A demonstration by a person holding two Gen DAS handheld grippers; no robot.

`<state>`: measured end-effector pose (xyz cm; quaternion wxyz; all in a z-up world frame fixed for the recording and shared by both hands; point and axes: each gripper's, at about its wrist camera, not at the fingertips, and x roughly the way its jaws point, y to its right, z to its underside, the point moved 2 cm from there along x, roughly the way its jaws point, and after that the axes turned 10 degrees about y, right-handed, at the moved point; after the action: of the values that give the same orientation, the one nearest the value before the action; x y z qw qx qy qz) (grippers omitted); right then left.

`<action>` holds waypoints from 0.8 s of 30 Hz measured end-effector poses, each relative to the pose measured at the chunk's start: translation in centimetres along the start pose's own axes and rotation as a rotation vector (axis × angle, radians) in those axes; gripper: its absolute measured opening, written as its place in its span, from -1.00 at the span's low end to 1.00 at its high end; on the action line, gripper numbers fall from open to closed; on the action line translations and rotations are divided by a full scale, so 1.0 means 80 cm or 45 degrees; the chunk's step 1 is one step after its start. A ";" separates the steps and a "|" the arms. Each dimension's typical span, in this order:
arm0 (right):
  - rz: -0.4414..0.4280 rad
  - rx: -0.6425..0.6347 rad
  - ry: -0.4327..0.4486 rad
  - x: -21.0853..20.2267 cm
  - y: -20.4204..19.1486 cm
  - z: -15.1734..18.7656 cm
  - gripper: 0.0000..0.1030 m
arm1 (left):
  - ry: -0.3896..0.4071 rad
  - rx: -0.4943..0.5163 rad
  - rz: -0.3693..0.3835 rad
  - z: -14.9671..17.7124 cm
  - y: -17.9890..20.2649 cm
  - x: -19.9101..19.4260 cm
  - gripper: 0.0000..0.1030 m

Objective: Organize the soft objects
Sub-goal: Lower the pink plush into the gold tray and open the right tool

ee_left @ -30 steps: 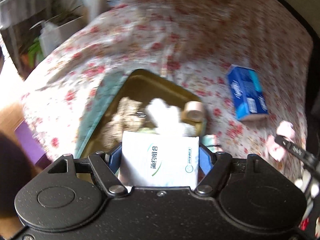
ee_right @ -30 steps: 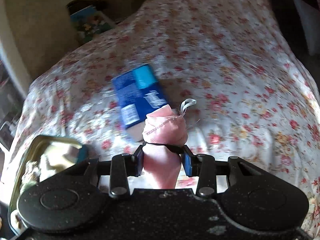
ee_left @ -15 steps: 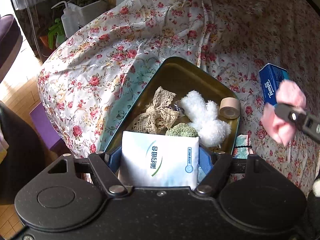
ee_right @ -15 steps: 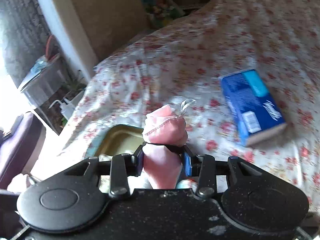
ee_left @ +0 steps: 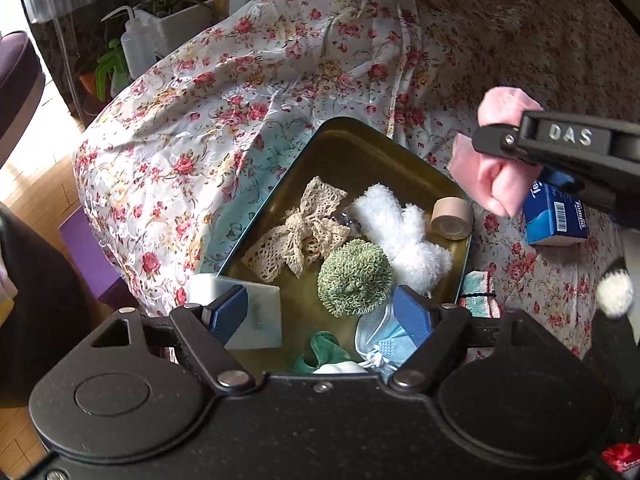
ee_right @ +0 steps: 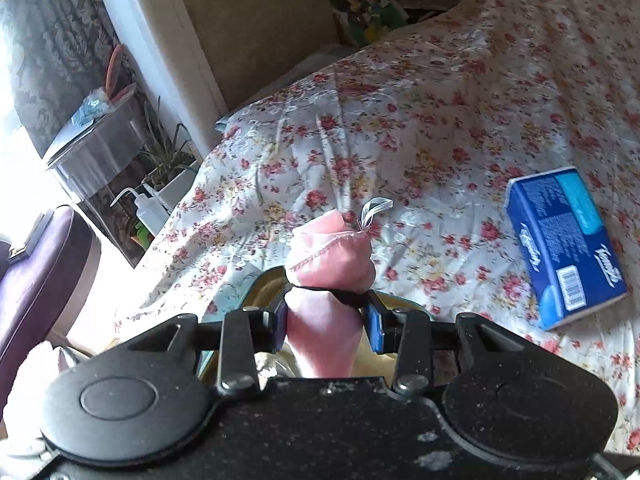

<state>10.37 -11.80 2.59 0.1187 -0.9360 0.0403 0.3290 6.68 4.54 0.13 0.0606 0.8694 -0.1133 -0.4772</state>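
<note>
A gold metal tin (ee_left: 360,148) lies open on the floral bedspread. In it are a beige lace bow (ee_left: 300,236), a white fluffy toy (ee_left: 400,236), a green knitted ball (ee_left: 354,276), a tape roll (ee_left: 452,218), a blue face mask (ee_left: 384,344) and a white tissue pack (ee_left: 256,316) at the near left edge. My left gripper (ee_left: 320,316) is open above the tin. My right gripper (ee_right: 327,320) is shut on a pink rolled cloth (ee_right: 328,256), also in the left wrist view (ee_left: 500,168), right of the tin's far edge (ee_right: 268,284).
A blue tissue box (ee_right: 568,248) lies on the bedspread right of the tin, also in the left wrist view (ee_left: 556,220). A squeeze bottle (ee_left: 136,48) and potted plant (ee_left: 176,8) stand on the floor at far left. A striped cloth (ee_left: 478,292) lies beside the tin.
My left gripper has opened and let go of the white tissue pack, which now lies at the tin's near left edge. My right gripper has carried the pink cloth left toward the tin.
</note>
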 end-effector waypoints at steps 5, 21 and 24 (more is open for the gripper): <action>-0.010 -0.036 -0.008 0.017 -0.022 0.000 -0.09 | -0.004 -0.019 -0.025 0.000 -0.003 -0.001 0.47; 0.051 -0.002 0.053 -0.022 0.018 0.022 0.19 | 0.013 0.049 -0.009 0.006 0.016 -0.007 0.47; 0.078 0.035 0.053 -0.036 0.039 0.031 0.19 | 0.019 0.076 -0.016 0.008 0.022 -0.007 0.47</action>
<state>6.12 -14.23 1.90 0.1206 -0.9392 0.0760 0.3124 5.60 2.97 0.64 0.0325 0.8750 -0.1215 -0.4675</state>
